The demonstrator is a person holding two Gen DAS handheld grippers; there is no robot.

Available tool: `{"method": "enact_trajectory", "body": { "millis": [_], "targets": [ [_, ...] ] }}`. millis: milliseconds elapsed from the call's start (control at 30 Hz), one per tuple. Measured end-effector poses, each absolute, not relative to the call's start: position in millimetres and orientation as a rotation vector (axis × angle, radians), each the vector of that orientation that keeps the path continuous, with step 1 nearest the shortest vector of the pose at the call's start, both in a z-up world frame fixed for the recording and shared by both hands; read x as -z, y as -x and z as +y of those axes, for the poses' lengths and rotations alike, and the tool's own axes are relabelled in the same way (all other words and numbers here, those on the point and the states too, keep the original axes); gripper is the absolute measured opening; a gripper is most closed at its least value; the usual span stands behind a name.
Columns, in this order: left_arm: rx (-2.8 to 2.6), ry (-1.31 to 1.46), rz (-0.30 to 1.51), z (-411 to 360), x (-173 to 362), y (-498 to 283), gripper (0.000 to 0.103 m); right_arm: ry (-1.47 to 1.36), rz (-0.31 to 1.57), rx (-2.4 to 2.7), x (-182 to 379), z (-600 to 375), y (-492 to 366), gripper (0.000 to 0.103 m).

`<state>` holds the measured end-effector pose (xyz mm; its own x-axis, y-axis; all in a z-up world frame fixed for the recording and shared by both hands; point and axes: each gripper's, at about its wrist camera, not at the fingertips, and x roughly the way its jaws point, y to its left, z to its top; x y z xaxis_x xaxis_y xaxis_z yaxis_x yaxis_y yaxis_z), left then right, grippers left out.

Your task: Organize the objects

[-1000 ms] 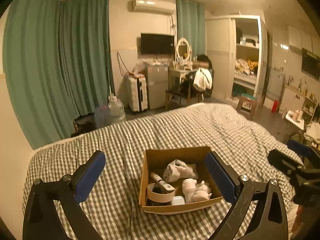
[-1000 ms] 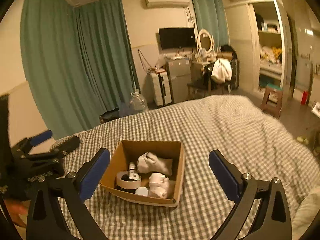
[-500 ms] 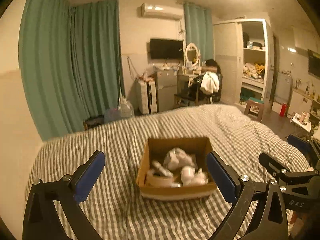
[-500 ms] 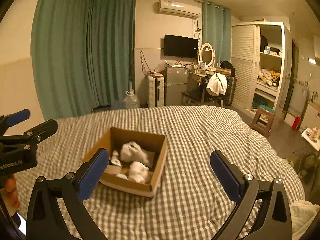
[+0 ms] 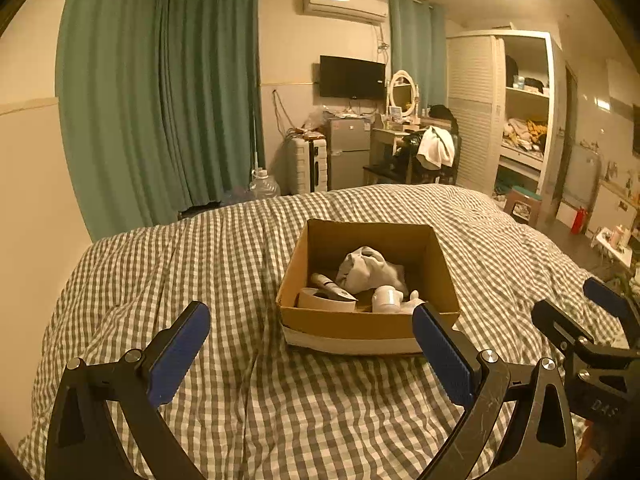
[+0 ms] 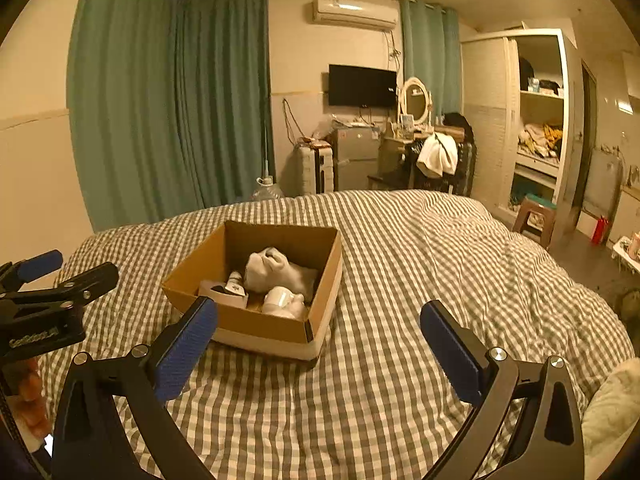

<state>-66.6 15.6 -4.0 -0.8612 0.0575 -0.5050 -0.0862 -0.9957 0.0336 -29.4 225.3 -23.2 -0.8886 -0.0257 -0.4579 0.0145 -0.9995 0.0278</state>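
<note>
Gingham bed (image 5: 224, 264): square cardboard box (image 5: 368, 322) (perhaps socks).

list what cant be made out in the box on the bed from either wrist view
- Floor of the cardboard box: near wall hides it, left wrist view.
- White cup: lower half behind that wall, right wrist view.
- Tube label: too small in both views.
- Tape roll: partly under the tube.
- Under the crumpled cloth: covered.
</note>
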Motion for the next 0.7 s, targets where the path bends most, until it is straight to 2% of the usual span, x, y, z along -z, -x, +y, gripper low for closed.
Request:
{"method": "enact_trajectory", "body": {
  "millis": [133, 700],
  "targets": [
    [-2.942, 0.815, 0.135, 22.6, 5.5, 69.4, 0.103, -0.744, -0.018, 3.051, 25.8, 225.7, 28.2, 0.102],
    [-2.935, 0.842, 0.139, 22.0, 14.4, 72.3, 0.103, -0.775, -0.031, 3.075, 30.4, 233.0, 27.9, 0.102]
  ]
}}
